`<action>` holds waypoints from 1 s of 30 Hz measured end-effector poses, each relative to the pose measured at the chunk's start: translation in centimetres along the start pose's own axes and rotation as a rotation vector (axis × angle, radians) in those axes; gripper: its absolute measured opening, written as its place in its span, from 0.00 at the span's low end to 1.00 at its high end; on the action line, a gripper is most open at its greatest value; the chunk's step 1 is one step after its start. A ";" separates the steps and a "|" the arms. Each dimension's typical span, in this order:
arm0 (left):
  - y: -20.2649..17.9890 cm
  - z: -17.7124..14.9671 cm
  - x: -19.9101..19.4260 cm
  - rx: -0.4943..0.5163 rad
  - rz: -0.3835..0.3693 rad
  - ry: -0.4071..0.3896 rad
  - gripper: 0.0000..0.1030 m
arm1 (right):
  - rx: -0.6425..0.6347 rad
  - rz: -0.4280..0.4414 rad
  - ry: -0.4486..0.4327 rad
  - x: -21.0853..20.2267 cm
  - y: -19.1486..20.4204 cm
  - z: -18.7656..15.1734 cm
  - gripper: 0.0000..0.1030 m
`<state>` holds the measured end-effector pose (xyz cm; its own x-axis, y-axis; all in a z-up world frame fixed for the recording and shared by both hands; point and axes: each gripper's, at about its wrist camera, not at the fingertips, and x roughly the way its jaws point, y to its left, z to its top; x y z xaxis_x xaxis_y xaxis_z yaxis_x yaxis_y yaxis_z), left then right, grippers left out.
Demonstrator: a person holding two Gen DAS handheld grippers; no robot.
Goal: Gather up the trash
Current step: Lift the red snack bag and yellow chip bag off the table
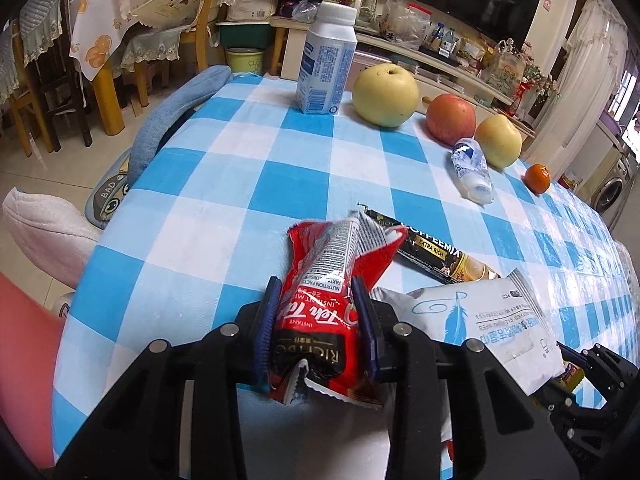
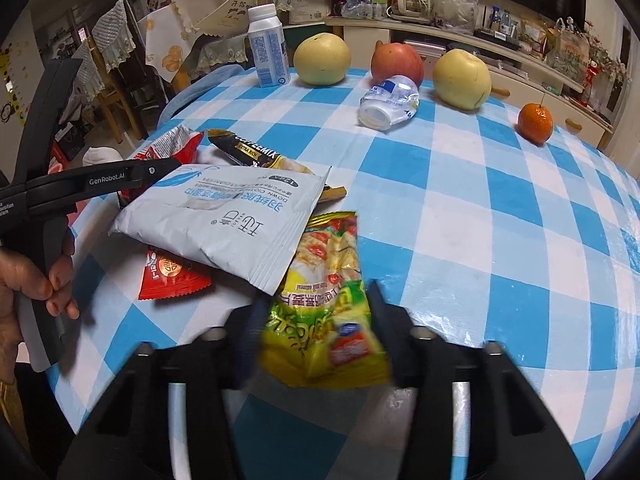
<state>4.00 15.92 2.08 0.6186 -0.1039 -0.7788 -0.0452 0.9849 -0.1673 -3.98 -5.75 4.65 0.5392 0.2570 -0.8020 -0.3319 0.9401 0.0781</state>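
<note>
My left gripper is shut on a red Teh Tarik wrapper near the table's front left. My right gripper is shut on a yellow-green snack wrapper, blurred. A white wipes packet lies between them, also in the left wrist view. A black Coffeemix sachet lies behind it. A small red wrapper pokes out under the packet. A crushed plastic bottle lies further back.
A blue-and-white checked tablecloth covers the table. At the back stand a white milk bottle, two yellow pears, a red apple and a mandarin. Chairs and cushions sit left of the table.
</note>
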 end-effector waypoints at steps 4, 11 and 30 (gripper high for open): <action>0.4 0.0 -0.5 -0.006 -0.006 -0.007 0.35 | -0.003 -0.006 -0.002 -0.2 -0.3 -0.2 0.40; 1.1 -0.1 -1.8 -0.020 -0.017 -0.037 0.35 | 0.026 -0.043 -0.015 -0.8 -1.5 -0.5 0.37; 2.7 -0.9 -6.0 -0.025 -0.056 -0.111 0.35 | 0.103 -0.114 -0.163 -5.4 -2.9 -0.2 0.36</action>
<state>-0.50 19.10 5.76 0.7040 -0.1413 -0.6960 -0.0268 0.9740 -0.2249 -6.11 -9.88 8.59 0.6891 0.1729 -0.7037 -0.1852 0.9809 0.0596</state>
